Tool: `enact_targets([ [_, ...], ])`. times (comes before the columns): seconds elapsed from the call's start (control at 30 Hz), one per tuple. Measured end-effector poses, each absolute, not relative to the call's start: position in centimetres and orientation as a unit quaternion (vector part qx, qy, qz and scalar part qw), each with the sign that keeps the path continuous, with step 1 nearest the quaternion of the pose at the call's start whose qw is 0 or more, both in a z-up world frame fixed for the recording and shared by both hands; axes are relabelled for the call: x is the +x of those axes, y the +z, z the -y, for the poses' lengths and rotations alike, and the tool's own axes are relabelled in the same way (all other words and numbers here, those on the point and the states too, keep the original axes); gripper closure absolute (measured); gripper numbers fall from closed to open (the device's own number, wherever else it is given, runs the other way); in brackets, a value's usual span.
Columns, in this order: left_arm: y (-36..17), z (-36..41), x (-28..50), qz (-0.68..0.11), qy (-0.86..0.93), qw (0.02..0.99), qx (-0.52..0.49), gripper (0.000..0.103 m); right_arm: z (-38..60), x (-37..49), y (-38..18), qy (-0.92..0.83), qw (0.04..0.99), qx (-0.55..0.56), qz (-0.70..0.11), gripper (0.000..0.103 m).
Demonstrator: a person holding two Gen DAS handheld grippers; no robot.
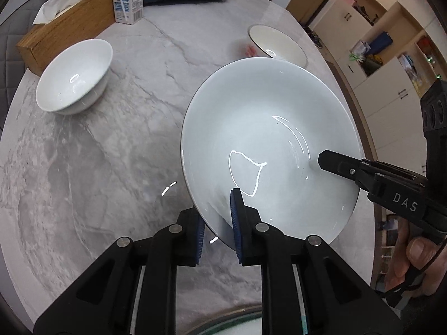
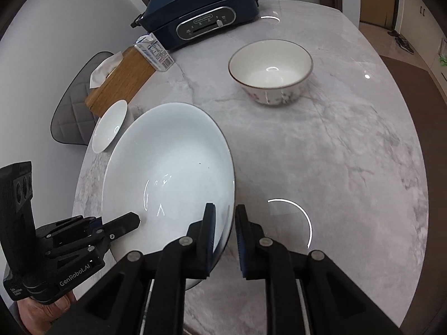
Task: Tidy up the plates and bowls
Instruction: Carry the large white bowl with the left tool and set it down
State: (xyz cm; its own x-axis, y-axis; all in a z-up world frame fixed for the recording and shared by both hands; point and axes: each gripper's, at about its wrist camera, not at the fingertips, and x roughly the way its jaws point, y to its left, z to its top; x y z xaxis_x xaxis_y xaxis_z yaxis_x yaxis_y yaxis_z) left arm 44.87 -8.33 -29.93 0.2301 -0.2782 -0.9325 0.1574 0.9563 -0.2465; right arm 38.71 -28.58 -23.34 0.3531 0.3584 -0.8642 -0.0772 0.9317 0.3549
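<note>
Both grippers pinch opposite rim edges of the large shallow white ceramic plate [image 1: 268,139], jaws narrowly parted: left gripper [image 1: 218,223], right gripper [image 2: 225,229]. The plate sits tilted over the grey marble table [image 1: 97,153].

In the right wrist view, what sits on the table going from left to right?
Left gripper → plain white bowl → tissue box → milk carton → large white plate → electric cooker → patterned bowl.
</note>
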Motion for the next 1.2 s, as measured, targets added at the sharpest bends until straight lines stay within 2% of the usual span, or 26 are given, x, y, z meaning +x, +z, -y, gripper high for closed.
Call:
enact_targets([
  [0.27,-30.4,14.1,36.5,-0.626,-0.194,0.755,-0.019,0.088,33.1,28.7,-24.5,0.073,0.809,0.188,-0.552,0.087],
  [0.57,-32.6,19.5,31.5,-0.638,-0.228,0.735,0.013,0.088,37.2,21.7,-28.0,0.019,0.796,0.235,-0.558,0.087],
  [0.73,-34.2,20.6,30.7,-0.645,-0.230,0.728,0.025,0.088,38.3,20.3,-29.6,0.008,0.793,0.244,-0.558,0.087],
  [1.2,-34.1,20.8,31.3,-0.641,-0.223,0.734,0.016,0.087,38.1,20.4,-29.6,0.014,0.797,0.235,-0.556,0.086],
])
